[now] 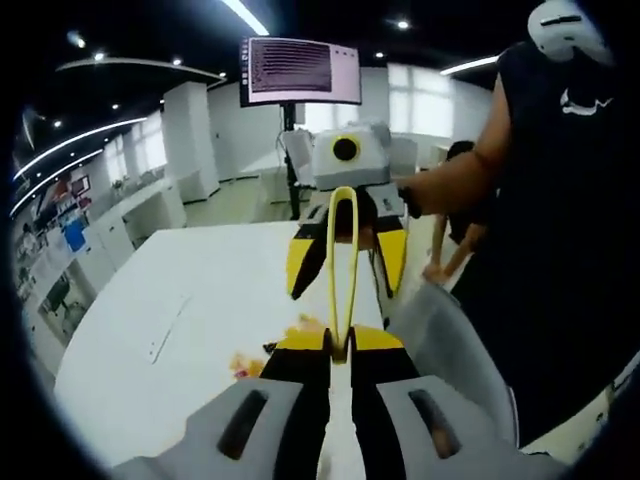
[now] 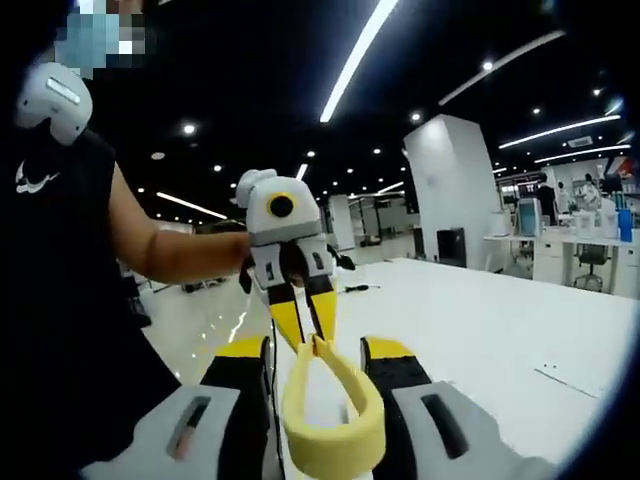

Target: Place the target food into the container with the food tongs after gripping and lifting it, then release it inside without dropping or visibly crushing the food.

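Observation:
Yellow U-shaped food tongs point(image 1: 341, 250) run between my two grippers above a white table point(image 1: 180, 300). My left gripper point(image 1: 340, 345) is shut on the tongs' two arm ends, pinching them together. My right gripper point(image 1: 342, 288) faces it, jaws spread wide on either side of the tongs' bend. In the right gripper view the broad yellow bend of the tongs point(image 2: 332, 430) lies between my right gripper's point(image 2: 318, 352) jaws, and the left gripper point(image 2: 305, 320) pinches the far tips. Orange-yellow food bits point(image 1: 245, 365) lie on the table below. A pale grey container wall point(image 1: 450, 345) sits to their right.
A person in a black shirt point(image 1: 560, 220) stands close at the table edge, forearm reaching to a gripper. A monitor on a stand point(image 1: 300, 70) rises behind the table. A flat sheet point(image 2: 565, 375) lies on the tabletop. Desks and shelves line the room's walls.

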Tool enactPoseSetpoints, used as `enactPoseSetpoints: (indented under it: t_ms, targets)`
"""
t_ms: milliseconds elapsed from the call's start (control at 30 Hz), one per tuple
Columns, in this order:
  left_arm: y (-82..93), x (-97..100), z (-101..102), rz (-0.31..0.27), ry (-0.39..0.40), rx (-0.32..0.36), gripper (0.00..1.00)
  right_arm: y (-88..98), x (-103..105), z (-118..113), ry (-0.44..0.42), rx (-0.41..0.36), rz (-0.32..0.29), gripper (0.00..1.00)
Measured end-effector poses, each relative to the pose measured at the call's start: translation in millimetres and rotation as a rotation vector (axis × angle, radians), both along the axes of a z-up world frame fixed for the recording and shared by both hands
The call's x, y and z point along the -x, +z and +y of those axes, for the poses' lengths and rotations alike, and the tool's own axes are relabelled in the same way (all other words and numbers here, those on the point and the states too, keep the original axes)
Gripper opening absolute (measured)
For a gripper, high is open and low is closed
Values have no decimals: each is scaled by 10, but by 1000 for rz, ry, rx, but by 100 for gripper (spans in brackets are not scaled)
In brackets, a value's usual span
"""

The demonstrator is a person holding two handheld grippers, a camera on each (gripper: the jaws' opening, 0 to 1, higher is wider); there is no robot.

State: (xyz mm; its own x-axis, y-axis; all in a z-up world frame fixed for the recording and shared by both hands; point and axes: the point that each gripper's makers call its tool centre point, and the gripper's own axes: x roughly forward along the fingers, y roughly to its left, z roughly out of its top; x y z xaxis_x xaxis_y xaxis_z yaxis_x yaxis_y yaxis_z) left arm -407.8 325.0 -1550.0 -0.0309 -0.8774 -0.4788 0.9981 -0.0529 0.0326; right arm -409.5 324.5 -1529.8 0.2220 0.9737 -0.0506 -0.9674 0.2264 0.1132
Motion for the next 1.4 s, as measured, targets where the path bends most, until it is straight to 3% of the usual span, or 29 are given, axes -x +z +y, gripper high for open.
enactPoseSetpoints:
  t_ms: [533, 567, 633, 733, 800, 900, 1000, 1067, 1133, 1167, 1300, 1400]
  targets:
    - [-2, 57, -56, 23, -14, -23, 2, -36, 20, 49, 19, 13, 2, 20]
    - [1, 65, -58, 21, -15, -25, 3, -29, 25, 48, 19, 11, -3, 20]
    - [9, 47, -62, -44, -25, -19, 8, -25, -2, 39, -2, 12, -1, 20]
    - [17, 83, -37, -20, -28, -13, 13, -15, 31, 63, 7, 21, 14, 21]
    - [41, 71, -24, -62, -34, 11, 16, 3, 17, 55, 3, 19, 11, 21]
    - [70, 75, 17, 8, 0, 39, 23, 27, -20, 20, -10, 18, 14, 21]
    - [93, 44, 35, 28, 26, 69, 25, 73, -46, -9, -15, -3, 17, 22]
    - [90, 63, 16, 58, 37, 77, 24, 99, -32, -1, -9, -16, 18, 22]
    - [67, 28, 29, 24, 49, 65, 13, 115, 26, 32, 20, -24, 24, 21]
    - [78, 82, 13, 40, 22, 77, 12, 104, 8, 28, 5, -15, 13, 21]
    - [149, 48, 9, 13, 45, 111, 2, 191, 22, 11, 20, -55, -23, 20]
    - [266, 28, -1, -1, 51, 160, 0, 231, 5, 2, 15, -64, -35, 22]
